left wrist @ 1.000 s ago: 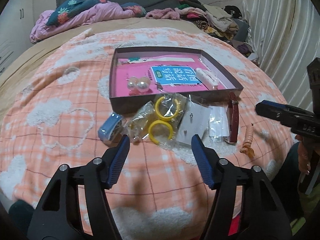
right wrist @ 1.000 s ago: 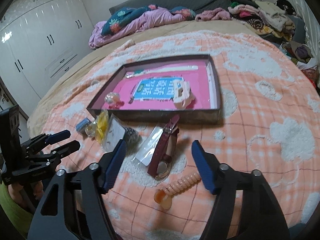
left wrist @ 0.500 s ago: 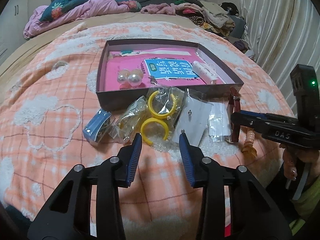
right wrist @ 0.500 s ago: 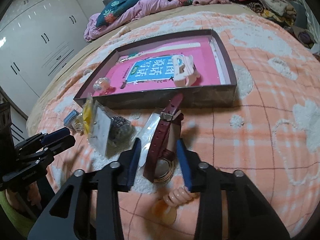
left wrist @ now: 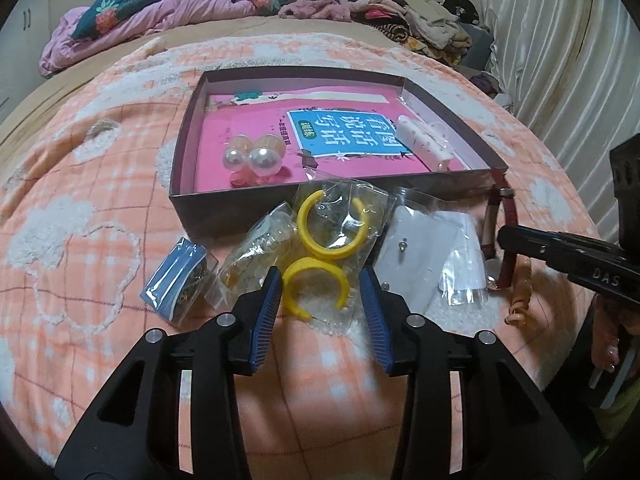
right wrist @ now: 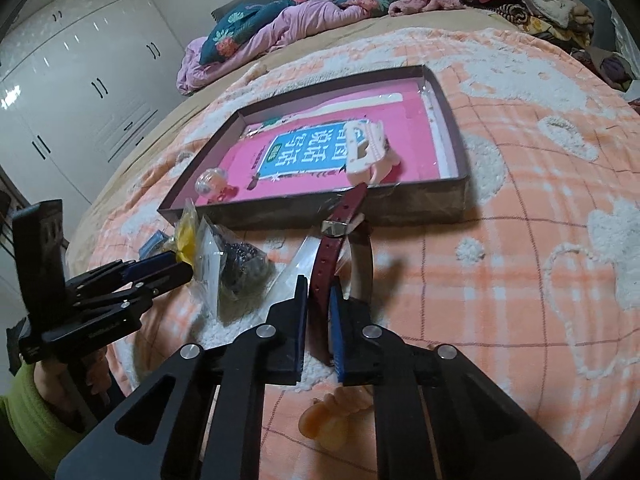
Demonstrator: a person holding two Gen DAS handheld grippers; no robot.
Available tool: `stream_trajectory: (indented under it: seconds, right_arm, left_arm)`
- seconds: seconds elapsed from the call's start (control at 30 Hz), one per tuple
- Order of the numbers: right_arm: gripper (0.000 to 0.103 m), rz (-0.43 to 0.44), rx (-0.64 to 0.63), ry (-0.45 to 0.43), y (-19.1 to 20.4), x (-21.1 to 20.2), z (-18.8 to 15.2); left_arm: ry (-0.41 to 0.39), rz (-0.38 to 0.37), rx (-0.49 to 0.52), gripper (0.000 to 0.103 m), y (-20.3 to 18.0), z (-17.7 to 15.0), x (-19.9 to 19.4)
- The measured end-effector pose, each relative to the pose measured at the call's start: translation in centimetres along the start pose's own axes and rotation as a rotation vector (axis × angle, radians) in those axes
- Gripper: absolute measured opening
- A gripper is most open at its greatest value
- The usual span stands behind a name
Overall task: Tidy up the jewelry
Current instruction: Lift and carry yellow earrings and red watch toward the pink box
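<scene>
A shallow brown box (left wrist: 280, 211) with a pink lining lies on the bed and holds pearl earrings (left wrist: 252, 158) and a white hair clip (left wrist: 425, 145). In front of it lie bagged yellow hoop earrings (left wrist: 316, 280), a gold item in a bag (left wrist: 256, 254), a blue clip (left wrist: 176, 276), a stud card (left wrist: 416, 252) and a maroon watch (right wrist: 334, 244). My left gripper (left wrist: 320, 280) is open, its fingers either side of the lower yellow hoop. My right gripper (right wrist: 319, 292) is shut on the maroon watch strap.
An orange spiral hair tie (right wrist: 332, 420) lies under my right gripper on the peach blanket (left wrist: 80, 200). Piled clothes (left wrist: 400, 28) and bedding (left wrist: 140, 20) lie at the far end. A curtain (left wrist: 560, 40) hangs at the right, white wardrobes (right wrist: 80, 92) at the left.
Both grippers moved forward and down. My right gripper closed from wide open onto the watch strap. My left gripper narrowed and now brackets the lower yellow hoop.
</scene>
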State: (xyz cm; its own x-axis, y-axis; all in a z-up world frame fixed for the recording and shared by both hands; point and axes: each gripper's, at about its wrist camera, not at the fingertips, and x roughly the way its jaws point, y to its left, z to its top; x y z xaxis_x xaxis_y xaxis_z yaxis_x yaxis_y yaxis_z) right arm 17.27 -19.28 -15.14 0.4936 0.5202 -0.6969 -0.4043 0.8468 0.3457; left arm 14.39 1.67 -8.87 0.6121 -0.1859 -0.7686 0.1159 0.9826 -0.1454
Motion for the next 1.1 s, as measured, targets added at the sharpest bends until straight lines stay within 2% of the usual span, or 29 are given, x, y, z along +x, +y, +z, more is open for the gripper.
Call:
stream_trajectory:
  seconds: [0.47, 0.57, 0.83, 1.1]
  right_arm:
    - [0.009, -0.006, 0.007, -0.05, -0.6, -1.6, 0.6]
    - [0.009, -0.011, 0.005, -0.058, -0.7, -1.9, 0.7]
    - [0.009, -0.014, 0.013, -0.074, -1.1, -2.4, 1.0]
    - [0.009, -0.005, 0.012, -0.102, -1.0, -3.6, 1.4]
  left_arm:
    - [0.01, -0.013, 0.05, 0.04, -1.0, 1.1, 1.9]
    - [0.006, 0.004, 0.076, 0.036, -1.6, 1.1, 2.0]
    - [-0.064, -0.016, 0.097, 0.035, -2.1, 1.2, -0.4]
    - [-0.099, -0.003, 0.026, 0.035, -0.5, 2.2, -2.9]
